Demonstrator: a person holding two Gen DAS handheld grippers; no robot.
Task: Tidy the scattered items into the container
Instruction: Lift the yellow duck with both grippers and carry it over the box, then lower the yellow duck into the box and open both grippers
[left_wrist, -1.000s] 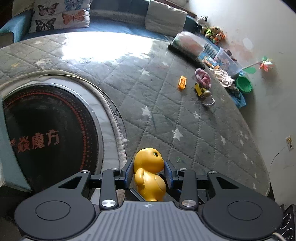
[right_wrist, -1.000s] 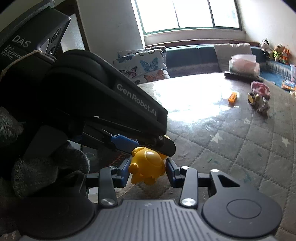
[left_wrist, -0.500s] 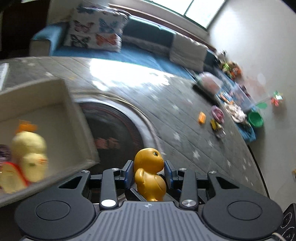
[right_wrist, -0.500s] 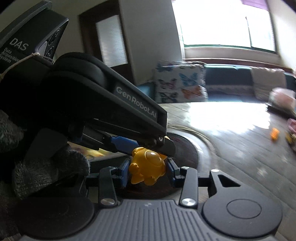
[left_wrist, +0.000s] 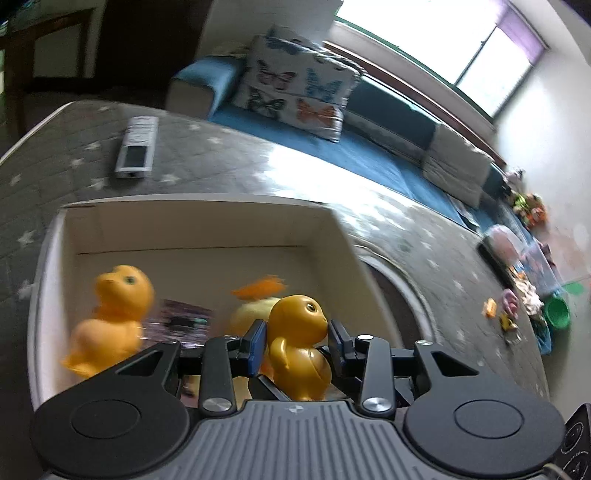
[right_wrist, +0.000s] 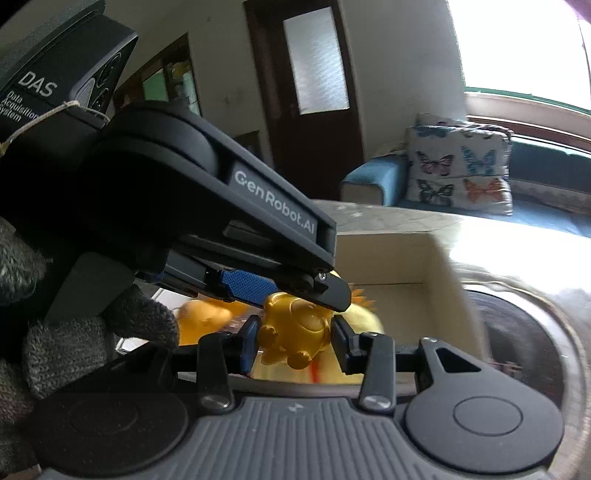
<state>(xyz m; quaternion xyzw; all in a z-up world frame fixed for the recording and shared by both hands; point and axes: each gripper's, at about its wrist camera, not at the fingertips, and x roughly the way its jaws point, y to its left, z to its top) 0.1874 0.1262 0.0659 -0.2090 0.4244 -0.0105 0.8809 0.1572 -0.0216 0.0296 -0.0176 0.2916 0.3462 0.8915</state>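
Over the near edge of the white box (left_wrist: 199, 229), in the left wrist view, the left gripper (left_wrist: 295, 341) clamps a glossy, rounded yellow duck (left_wrist: 297, 350); another duck (left_wrist: 110, 314) sits inside already. In the right wrist view, the right gripper (right_wrist: 295, 343) pinches a smooth, knobbly yellow toy (right_wrist: 295, 332) above that box. The slick plastic could slip, and the crowded grippers could collide.

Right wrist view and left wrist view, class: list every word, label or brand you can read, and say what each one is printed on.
"GenRobot.AI": on the arm of the left tongs, right wrist view.
"DAS" above "Data Acquisition System": on the black device at top left, right wrist view.
Remote control, left wrist view: markings too small to read.
Dark card in the container: blurred, unreadable.
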